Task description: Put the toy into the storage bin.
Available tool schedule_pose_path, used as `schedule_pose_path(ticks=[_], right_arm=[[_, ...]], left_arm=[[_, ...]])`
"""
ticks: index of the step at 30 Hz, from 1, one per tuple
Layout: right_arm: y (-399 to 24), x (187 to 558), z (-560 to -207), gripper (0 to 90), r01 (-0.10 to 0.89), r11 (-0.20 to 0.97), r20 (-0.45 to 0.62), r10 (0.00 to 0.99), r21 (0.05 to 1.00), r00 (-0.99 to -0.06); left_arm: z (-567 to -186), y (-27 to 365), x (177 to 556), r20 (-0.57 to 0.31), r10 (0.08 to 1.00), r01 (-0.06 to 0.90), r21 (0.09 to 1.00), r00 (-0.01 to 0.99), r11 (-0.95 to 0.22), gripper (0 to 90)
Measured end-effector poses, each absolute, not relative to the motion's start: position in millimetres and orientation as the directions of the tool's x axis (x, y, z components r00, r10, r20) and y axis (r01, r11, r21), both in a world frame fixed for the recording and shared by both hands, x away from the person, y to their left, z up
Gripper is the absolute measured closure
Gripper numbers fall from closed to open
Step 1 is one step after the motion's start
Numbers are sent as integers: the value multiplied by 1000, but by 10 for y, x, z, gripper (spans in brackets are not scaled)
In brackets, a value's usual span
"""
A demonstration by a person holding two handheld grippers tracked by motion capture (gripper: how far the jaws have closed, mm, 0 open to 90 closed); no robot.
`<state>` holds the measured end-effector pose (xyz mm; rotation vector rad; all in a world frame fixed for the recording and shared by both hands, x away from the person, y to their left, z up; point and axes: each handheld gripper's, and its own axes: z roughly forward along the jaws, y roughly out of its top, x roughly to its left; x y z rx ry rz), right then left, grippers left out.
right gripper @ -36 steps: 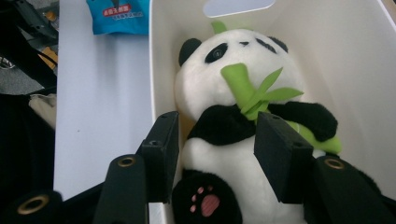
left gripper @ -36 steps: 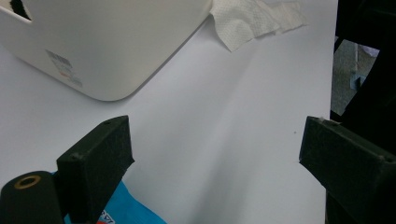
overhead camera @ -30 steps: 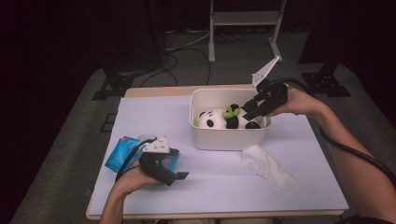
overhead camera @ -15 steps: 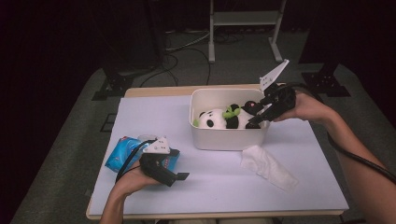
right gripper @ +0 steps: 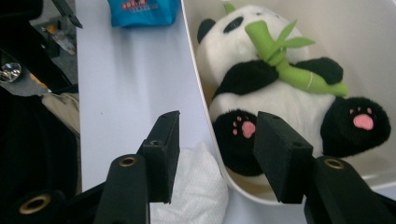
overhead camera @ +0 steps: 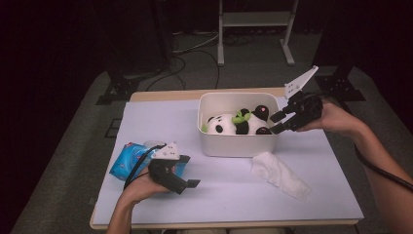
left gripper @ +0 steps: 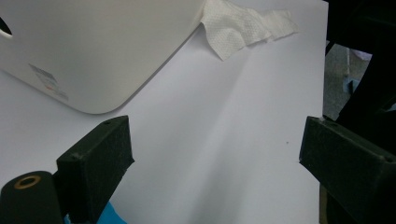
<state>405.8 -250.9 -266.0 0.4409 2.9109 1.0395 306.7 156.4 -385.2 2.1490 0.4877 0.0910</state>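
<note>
I am holding the right gripper (overhead camera: 278, 123) at the right end of the white rounded plastic bin (overhead camera: 238, 145), its jaws standing apart and empty, with the bin's wall (right gripper: 205, 116) between them in the right gripper view. The black-and-white plush panda hugging a green bamboo stalk (right gripper: 280, 88) is lying on its back inside the bin, not touched by either pad. I judge the panda to be already placed and the hand to be clearing off. The next move, as I read it, calls for lifting the jaws free of the rim without knocking the bin, then turning to the crumpled white paper tissue (overhead camera: 280, 174) lying just near of the bin's right corner.

My left gripper (overhead camera: 187, 184) is resting at the near left, jaws wide apart and gripping nothing, beside the blue plastic packet (overhead camera: 125, 161).

Everything is sitting on a pale lilac sheet covering the wooden table (overhead camera: 165, 95). Around it the room is dark, with grey carpet, trailing cables and a metal stand (overhead camera: 255, 19) at the far side.
</note>
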Motion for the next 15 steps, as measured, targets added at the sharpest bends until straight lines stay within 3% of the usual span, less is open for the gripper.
schedule_pose_path(ticks=[15], right_arm=[[-2741,3874,-2772,480,275,713,79,296,646,-952]], left_arm=[[-3882,1573,3062,-112,388,317,795,915,-517,89]])
